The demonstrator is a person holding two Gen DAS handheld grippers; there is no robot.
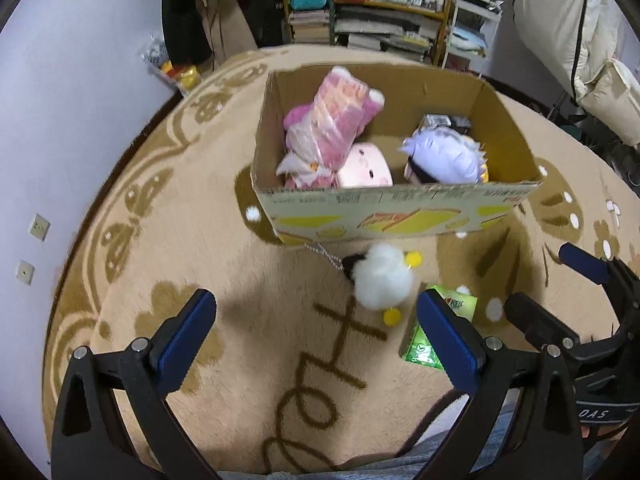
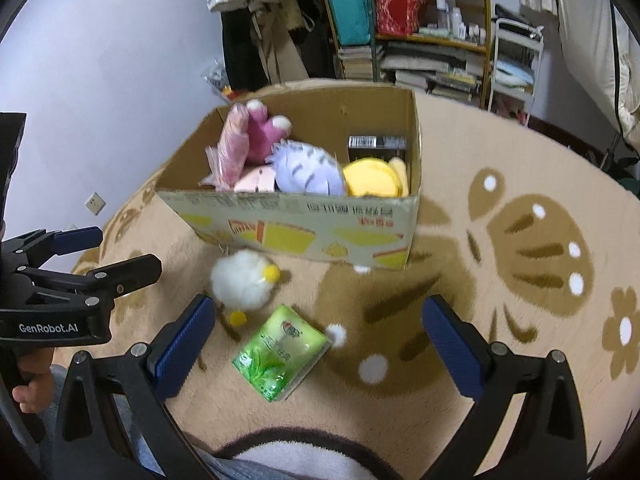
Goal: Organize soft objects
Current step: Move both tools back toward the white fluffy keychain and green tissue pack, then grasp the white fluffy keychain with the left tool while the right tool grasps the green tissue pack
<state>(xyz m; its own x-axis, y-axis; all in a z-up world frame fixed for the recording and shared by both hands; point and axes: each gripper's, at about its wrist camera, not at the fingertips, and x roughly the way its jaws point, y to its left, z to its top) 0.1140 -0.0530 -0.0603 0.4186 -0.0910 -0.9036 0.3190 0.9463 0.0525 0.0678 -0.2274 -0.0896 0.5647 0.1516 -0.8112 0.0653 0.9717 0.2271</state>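
An open cardboard box [image 1: 400, 216] [image 2: 304, 232] stands on the rug and holds several plush toys: a pink one in plastic wrap [image 1: 328, 128] [image 2: 260, 136], a pink-faced doll [image 1: 366, 170], a purple-haired doll [image 1: 444, 156] [image 2: 308, 168] and a yellow one [image 2: 372, 178]. In front of the box lies a white fluffy plush with yellow feet [image 1: 384, 280] [image 2: 240, 284]. Beside it sits a green tissue pack [image 1: 452, 308] [image 2: 282, 350]. My left gripper [image 1: 316, 304] [image 2: 128, 248] hovers open just short of the white plush. The right gripper [image 2: 319, 306] [image 1: 538, 276] is open above the tissue pack. Neither holds anything.
A beige patterned rug [image 1: 240, 360] [image 2: 520, 240] covers the floor. Behind the box are a cluttered shelf [image 2: 420, 40], a white cart [image 2: 516, 60] and hanging clothes [image 2: 248, 20]. The wall [image 1: 60, 120] is at left. A person's lap fills the bottom edge.
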